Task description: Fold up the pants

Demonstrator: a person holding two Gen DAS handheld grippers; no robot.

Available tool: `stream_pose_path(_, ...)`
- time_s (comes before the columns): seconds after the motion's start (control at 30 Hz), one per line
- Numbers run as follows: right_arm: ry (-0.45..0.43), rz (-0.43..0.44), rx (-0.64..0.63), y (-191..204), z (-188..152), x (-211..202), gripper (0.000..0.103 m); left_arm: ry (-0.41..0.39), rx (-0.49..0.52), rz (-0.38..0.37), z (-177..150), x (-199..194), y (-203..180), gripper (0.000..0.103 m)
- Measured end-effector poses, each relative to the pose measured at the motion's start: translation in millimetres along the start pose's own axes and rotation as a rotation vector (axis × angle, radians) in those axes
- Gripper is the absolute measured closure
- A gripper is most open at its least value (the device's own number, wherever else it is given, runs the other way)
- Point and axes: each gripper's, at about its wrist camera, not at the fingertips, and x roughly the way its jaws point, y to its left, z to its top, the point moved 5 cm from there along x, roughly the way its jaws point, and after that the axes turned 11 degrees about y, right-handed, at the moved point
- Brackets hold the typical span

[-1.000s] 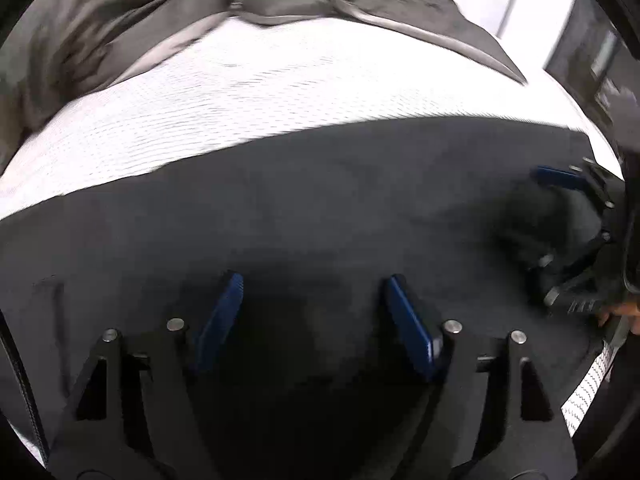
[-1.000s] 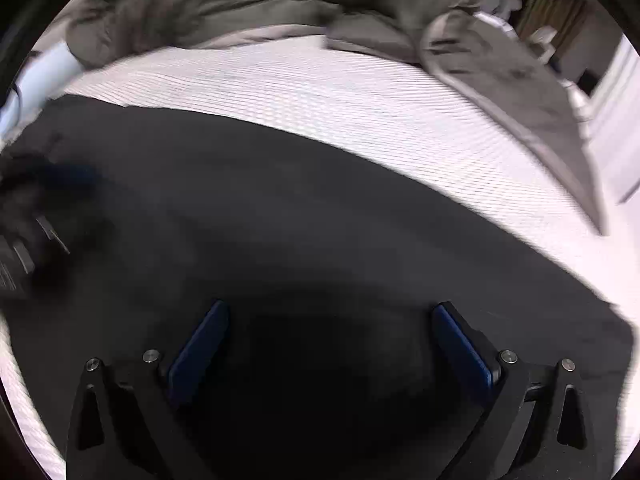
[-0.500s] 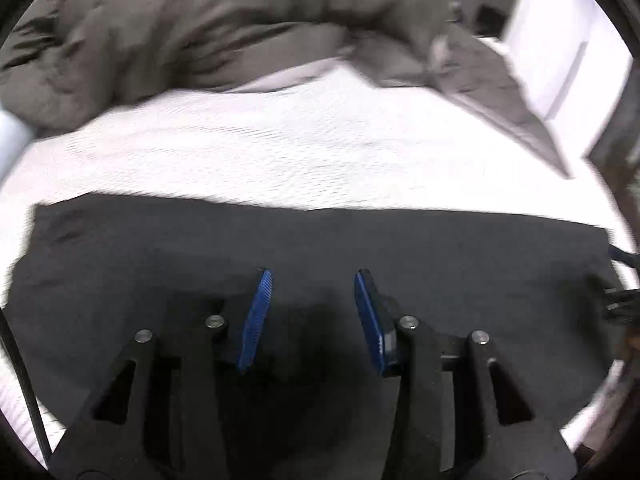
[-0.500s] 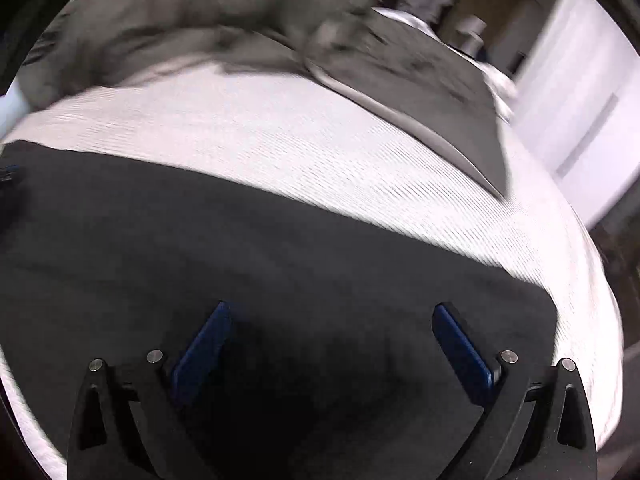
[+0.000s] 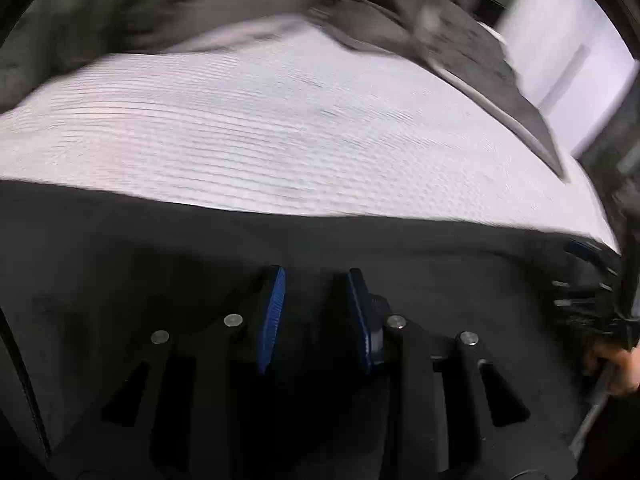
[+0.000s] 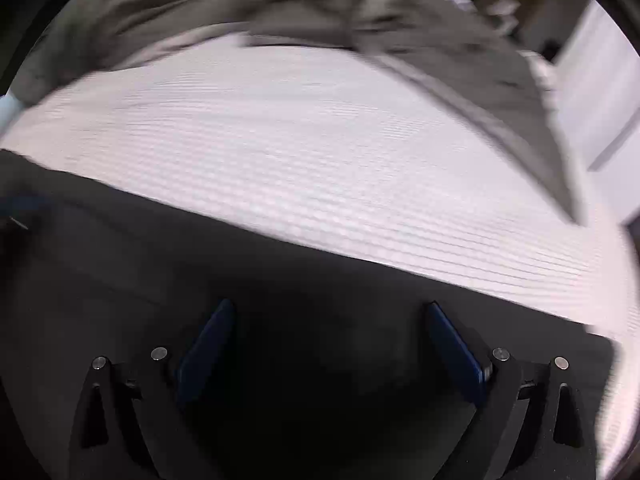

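The black pants point(image 5: 440, 272) lie flat along the near edge of a white bed, a long dark band in both views point(image 6: 200, 248). My left gripper point(image 5: 316, 280) hovers over the pants with its blue pads a narrow gap apart and nothing between them. My right gripper point(image 6: 330, 316) is wide open over the pants, empty. The right gripper also shows at the right edge of the left wrist view point(image 5: 588, 292), at the end of the pants. A blurred trace of the left gripper point(image 6: 20, 204) sits at the left edge of the right wrist view.
The white textured bed sheet point(image 5: 300, 132) stretches behind the pants. A rumpled grey duvet point(image 6: 280, 4) is piled along the far side and runs down the right. A white wall or door point(image 5: 568, 52) stands past the bed at right.
My left gripper's jaws have narrowed from wide apart to a small gap. Both cameras swung and dropped closer to the pants. The right gripper stayed wide open.
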Motion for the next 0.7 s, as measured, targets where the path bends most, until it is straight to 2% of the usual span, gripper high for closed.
stream_pose_path(0.03,0.008,-0.054,0.024,-22,-8,2,0.006,-0.011,-0.037,0.039,0,-4,16,0.073)
stream_pose_path(0.07,0.017,-0.085,0.061,-46,-19,5,0.006,-0.016,-0.070,0.027,-2,-7,27,0.074)
stream_pose_path(0.1,0.026,-0.092,0.113,-69,-30,6,0.006,-0.011,-0.087,-0.018,-3,-9,35,0.075)
stream_pose_path(0.13,0.032,-0.083,0.161,-85,-39,6,0.006,-0.011,-0.085,-0.029,-4,-11,35,0.075)
stream_pose_path(0.2,0.015,-0.020,0.251,-104,-57,-2,0.006,-0.023,-0.062,-0.005,-7,-22,30,0.075)
stream_pose_path(0.27,-0.004,0.017,0.270,-102,-76,-21,0.006,-0.053,-0.024,0.005,-12,-41,28,0.075)
stream_pose_path(0.3,-0.041,0.067,0.248,-93,-87,-35,0.005,-0.090,-0.011,0.011,-15,-56,32,0.074)
stream_pose_path(0.37,-0.122,0.153,0.202,-73,-111,-56,0.004,-0.158,-0.020,0.044,-20,-81,49,0.061)
stream_pose_path(0.4,-0.134,0.182,0.175,-64,-120,-59,0.004,-0.169,-0.024,0.059,-25,-88,56,0.048)
stream_pose_path(0.43,-0.129,0.199,0.143,-54,-133,-57,0.004,-0.166,-0.027,0.084,-33,-92,66,0.046)
stream_pose_path(0.5,-0.060,0.158,0.074,-37,-140,-36,0.004,-0.115,-0.039,0.161,-47,-88,91,0.046)
stream_pose_path(0.6,-0.061,0.159,0.065,-43,-138,-34,0.004,-0.053,-0.051,0.279,-64,-77,133,0.057)
stream_pose_path(0.63,-0.058,0.147,0.073,-50,-136,-33,0.004,-0.057,-0.069,0.306,-69,-79,149,0.057)
stream_pose_path(0.67,-0.054,0.134,0.082,-50,-146,-37,0.004,-0.075,-0.103,0.305,-71,-84,163,0.058)
stream_pose_path(0.7,-0.049,0.133,0.102,-59,-150,-37,0.004,-0.081,-0.130,0.301,-73,-88,172,0.066)
